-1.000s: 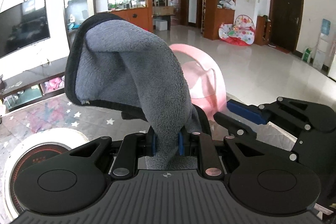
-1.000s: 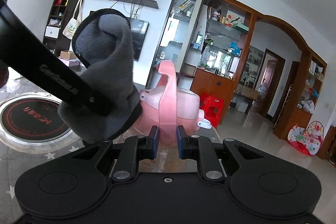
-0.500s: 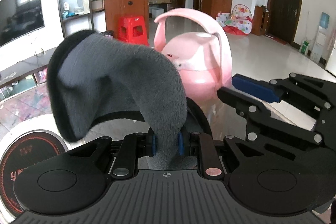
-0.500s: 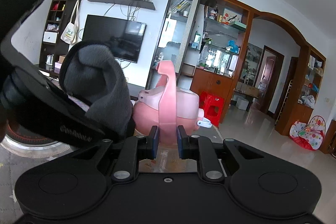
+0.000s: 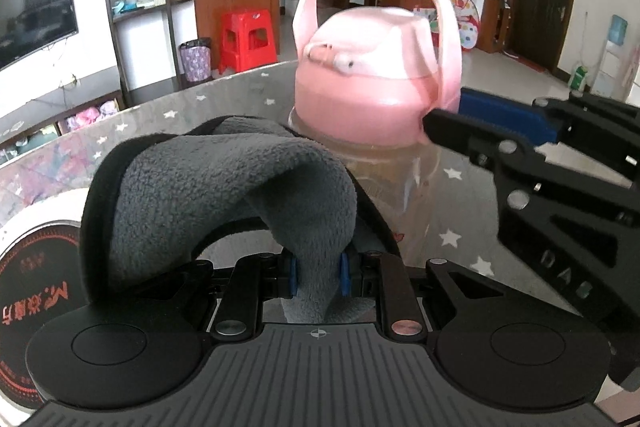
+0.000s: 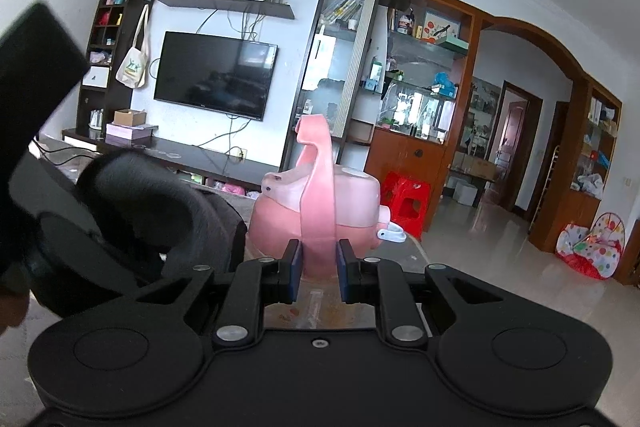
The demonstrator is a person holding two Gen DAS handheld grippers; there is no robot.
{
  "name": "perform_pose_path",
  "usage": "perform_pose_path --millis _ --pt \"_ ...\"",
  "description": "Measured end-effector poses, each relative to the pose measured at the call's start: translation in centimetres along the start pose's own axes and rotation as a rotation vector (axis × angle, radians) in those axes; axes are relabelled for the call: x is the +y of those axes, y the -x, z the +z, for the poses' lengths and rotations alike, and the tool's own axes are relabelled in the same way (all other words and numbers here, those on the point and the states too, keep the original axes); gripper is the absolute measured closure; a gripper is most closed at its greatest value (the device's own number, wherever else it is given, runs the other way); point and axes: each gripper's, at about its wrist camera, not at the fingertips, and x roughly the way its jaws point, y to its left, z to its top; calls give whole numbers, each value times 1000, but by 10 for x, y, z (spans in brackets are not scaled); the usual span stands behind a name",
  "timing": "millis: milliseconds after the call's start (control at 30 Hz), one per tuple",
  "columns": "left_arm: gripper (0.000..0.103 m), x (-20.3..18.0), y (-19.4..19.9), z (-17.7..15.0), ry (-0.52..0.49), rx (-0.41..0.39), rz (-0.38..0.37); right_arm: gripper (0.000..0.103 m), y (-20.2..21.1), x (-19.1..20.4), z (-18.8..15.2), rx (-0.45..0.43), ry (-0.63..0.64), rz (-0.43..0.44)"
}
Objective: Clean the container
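Observation:
A clear container [image 5: 384, 183] with a pink lid [image 5: 368, 95] and an arched pink handle [image 6: 318, 179] stands upright on the star-patterned glass table [image 5: 452, 239]. My right gripper [image 6: 319, 259] is shut on the base of that handle; in the left wrist view it reaches in from the right. My left gripper [image 5: 318, 275] is shut on a grey fleece cloth [image 5: 224, 195] with a black border. The cloth loops up and over to the left, and its far fold lies against the container's clear side just under the lid. In the right wrist view the cloth [image 6: 160, 211] sits left of the container.
A round induction cooker [image 5: 32, 287] lies on the table at the left, close to the cloth. The table's curved far edge [image 5: 224, 87] runs behind the container. Past it are a red stool [image 5: 248, 39], shelving and a wall television [image 6: 216, 75].
My left gripper has come down with the cloth, from above the lid to beside the container's clear body. The right gripper has kept its hold on the handle and stayed put.

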Motion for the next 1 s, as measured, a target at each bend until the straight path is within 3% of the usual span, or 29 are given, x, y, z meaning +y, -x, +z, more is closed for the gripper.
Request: perform_pose_path --millis 600,1000 --pt "83 -4 -34 -34 15 127 -2 83 -5 -3 5 -11 -1 -2" --pt "83 -11 -29 -37 -38 122 -23 83 -5 -2 6 -22 2 -6"
